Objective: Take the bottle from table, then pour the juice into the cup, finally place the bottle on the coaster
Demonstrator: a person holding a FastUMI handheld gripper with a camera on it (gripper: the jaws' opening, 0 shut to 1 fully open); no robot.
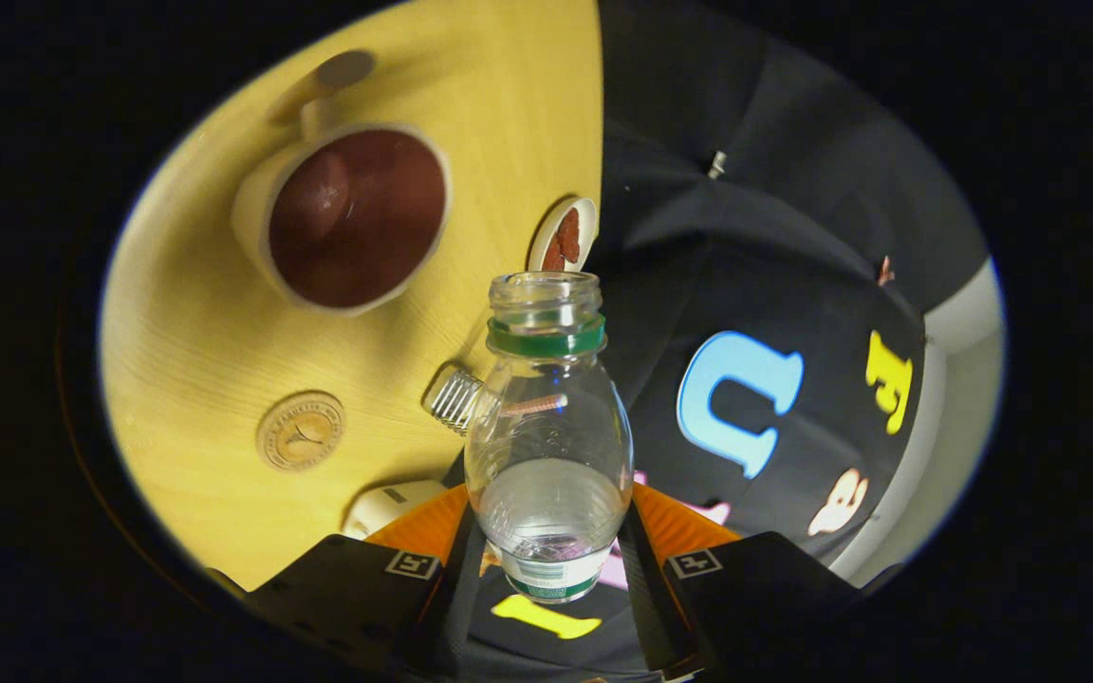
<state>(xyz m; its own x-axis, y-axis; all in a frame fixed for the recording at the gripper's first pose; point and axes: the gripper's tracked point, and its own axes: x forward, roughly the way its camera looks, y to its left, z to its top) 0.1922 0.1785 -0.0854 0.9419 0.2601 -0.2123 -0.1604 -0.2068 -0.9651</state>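
The fingers [551,545] are clamped on the bottle [547,427], one pressing each side of its lower body. The bottle is clear plastic with a green ring under its open neck, and a little clear liquid sits in its lower part. It is held off the yellow wooden counter [195,351], with its mouth pointing away from the fingers.

Beyond the bottle's mouth and off to one side stands the cup [342,218], a white mug with a dark reddish-brown inside, well in from the counter's edge. The round wooden coaster [301,432] lies flat on the counter between the cup and the fingers, apart from both. A ribbed white cap [454,399] lies near the counter's edge, just beside the bottle's shoulder. A small white dish [563,237] holding something reddish-brown, too small to make out, sits at the counter's edge just past the bottle's mouth. A pale flat object [385,506] lies close to one finger.
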